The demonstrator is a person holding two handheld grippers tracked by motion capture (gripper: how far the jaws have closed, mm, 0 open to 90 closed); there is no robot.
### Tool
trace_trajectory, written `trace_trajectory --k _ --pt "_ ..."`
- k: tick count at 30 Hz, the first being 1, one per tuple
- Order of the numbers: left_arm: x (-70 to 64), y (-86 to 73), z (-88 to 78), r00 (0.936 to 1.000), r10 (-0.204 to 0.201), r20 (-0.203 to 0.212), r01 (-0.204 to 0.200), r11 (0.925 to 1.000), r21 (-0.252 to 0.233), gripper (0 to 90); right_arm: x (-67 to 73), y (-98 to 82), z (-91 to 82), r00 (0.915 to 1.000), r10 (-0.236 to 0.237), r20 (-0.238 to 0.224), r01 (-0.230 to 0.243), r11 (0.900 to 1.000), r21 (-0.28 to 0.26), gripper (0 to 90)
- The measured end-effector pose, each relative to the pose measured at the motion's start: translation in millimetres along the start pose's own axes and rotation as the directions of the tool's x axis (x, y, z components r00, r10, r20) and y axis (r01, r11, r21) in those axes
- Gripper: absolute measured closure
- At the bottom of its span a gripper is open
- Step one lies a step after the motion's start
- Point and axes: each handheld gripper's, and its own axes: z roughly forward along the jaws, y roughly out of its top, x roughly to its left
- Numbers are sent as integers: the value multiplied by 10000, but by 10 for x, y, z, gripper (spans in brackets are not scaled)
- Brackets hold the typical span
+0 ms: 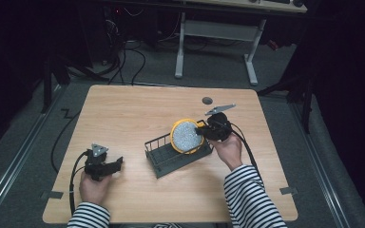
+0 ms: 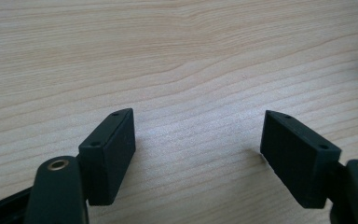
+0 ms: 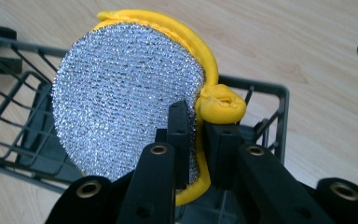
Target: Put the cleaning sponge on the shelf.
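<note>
A: Right gripper clamped on the rim of the round yellow scouring pad, pad on edge over the wire basket's right end. Why on edge?

B: Likely so it slips down between the basket's walls.

A: Left gripper?

B: Jaws wide, empty, resting on the table, well left of the basket and out of the way.

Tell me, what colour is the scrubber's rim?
Yellow, around a sparkly silver face; the scrubber shows best in the right gripper view.
</note>
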Motion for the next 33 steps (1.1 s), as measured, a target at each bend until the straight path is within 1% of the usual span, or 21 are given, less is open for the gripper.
trace_trajectory --k 3,5,6,8,9,10,12,13,15,17,19,21,23,24,26,29,30,33 --pt "-1 0 0 10000 5 -7 -5 10000 -3 269 -3 -50 19 10000 -69 35 68 9996 272 811" --pt "0 0 -1 10000 3 3 -3 10000 7 268 -1 -74 17 9999 -84 142 80 9994 333 791" --pt "0 0 0 10000 -7 0 7 10000 -5 268 -6 -80 6 9999 -31 112 28 9996 263 757" --pt "1 0 -1 10000 -8 11 8 10000 0 269 -14 -80 -22 9999 74 113 -76 9998 184 637" --pt "2 0 -1 10000 -13 15 13 10000 -4 268 -28 -78 -45 9999 18 130 -19 9999 101 587" --pt "2 0 -1 10000 -15 17 15 10000 -4 268 -39 -77 -88 9998 123 160 -122 9999 -69 539" --pt "3 0 -1 10000 -18 20 18 10000 -4 268 -60 -84 -182 9994 291 196 -283 9988 -411 481" --pt "2 0 -1 10000 -15 19 15 10000 -8 268 -74 -91 -232 9991 334 260 -318 9978 -575 467" --pt "1 0 -1 10000 -4 7 4 10000 1 268 -100 -112 -319 9983 426 392 -393 9958 -822 458" --pt "1 0 -1 10000 -9 12 9 10000 -2 268 -137 -170 -420 9964 690 497 -629 9915 -1140 454" --pt "0 0 0 10000 -4 7 4 10000 1 268 -194 -243 -500 9942 885 607 -808 9896 -1192 452" --pt "-1 0 0 10000 -3 -4 3 10000 -5 268 -243 -333 -567 9919 952 846 -827 9866 -1405 459" --pt "-1 0 1 10000 3 -15 -3 10000 -5 268 -293 -417 -630 9885 1177 953 -1038 9848 -1392 457" --pt "-3 0 1 10000 6 -26 -6 10000 -4 269 -314 -453 -660 9877 1168 1036 -1016 9847 -1419 461" --pt "-4 0 2 10000 20 -35 -20 10000 -2 269 -351 -531 -730 9841 1380 1119 -1194 9801 -1585 461" --pt "-5 0 2 10000 18 -35 -18 10000 -3 269 -385 -612 -799 9808 1490 1260 -1289 9794 -1553 459" --pt "-5 0 2 10000 22 -38 -22 10000 -1 269 -394 -638 -819 9803 1505 1279 -1288 9780 -1642 464" --pt "-5 0 2 10000 23 -39 -23 10000 0 268 -420 -728 -860 9765 1769 1232 -1535 9719 -1787 465"
